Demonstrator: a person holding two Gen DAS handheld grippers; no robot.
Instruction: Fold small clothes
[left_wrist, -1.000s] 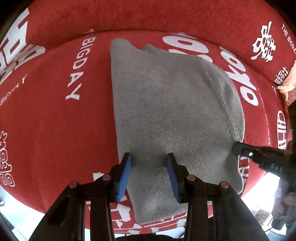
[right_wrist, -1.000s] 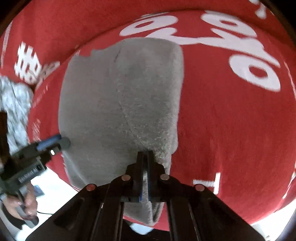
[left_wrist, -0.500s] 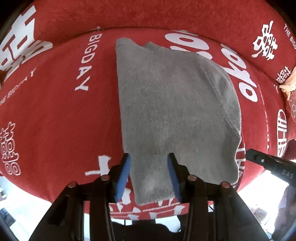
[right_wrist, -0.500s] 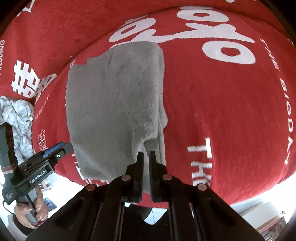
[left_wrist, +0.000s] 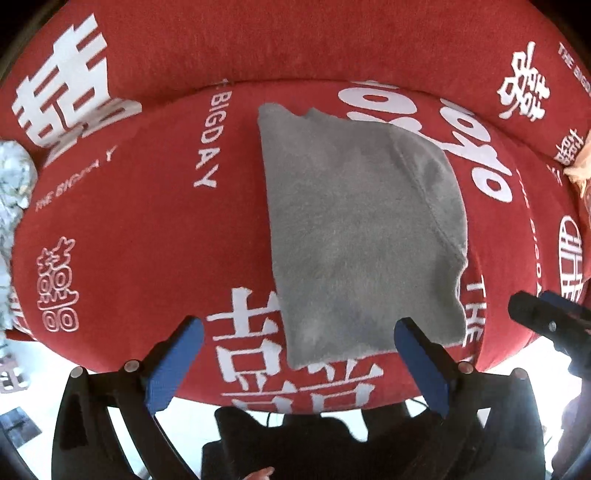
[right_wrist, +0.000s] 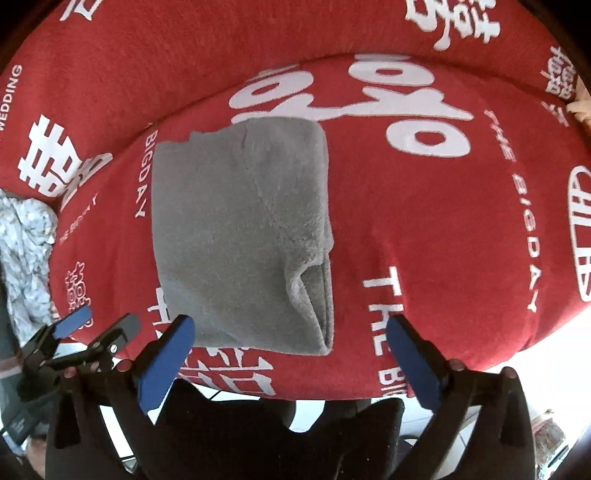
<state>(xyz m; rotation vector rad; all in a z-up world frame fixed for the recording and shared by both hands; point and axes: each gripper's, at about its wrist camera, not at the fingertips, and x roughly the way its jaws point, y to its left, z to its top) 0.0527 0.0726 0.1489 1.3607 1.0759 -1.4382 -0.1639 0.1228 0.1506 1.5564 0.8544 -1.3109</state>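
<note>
A grey fleece garment (left_wrist: 365, 236) lies folded on the red cushion (left_wrist: 147, 240), with a fold seam along its right side. My left gripper (left_wrist: 297, 325) hangs above the garment's near edge. Its jaws are opening wide and its blue pads (left_wrist: 177, 362) touch nothing. In the right wrist view the same garment (right_wrist: 240, 240) shows a loose flap at its near right corner. My right gripper (right_wrist: 290, 321) is above that edge, jaws opening, nothing held between them. Each gripper shows in the other's view: the right gripper (left_wrist: 546, 321) and the left gripper (right_wrist: 103, 321).
The red cushion cover (right_wrist: 443, 221) carries white lettering and drops away at its near edge to a bright floor. A crumpled patterned white cloth (right_wrist: 26, 251) lies at the far left. A beige item (left_wrist: 580, 166) sits at the right edge.
Both grippers let go of the garment's near edge, opened wide and rose. The garment now lies flat and looks smaller below them.
</note>
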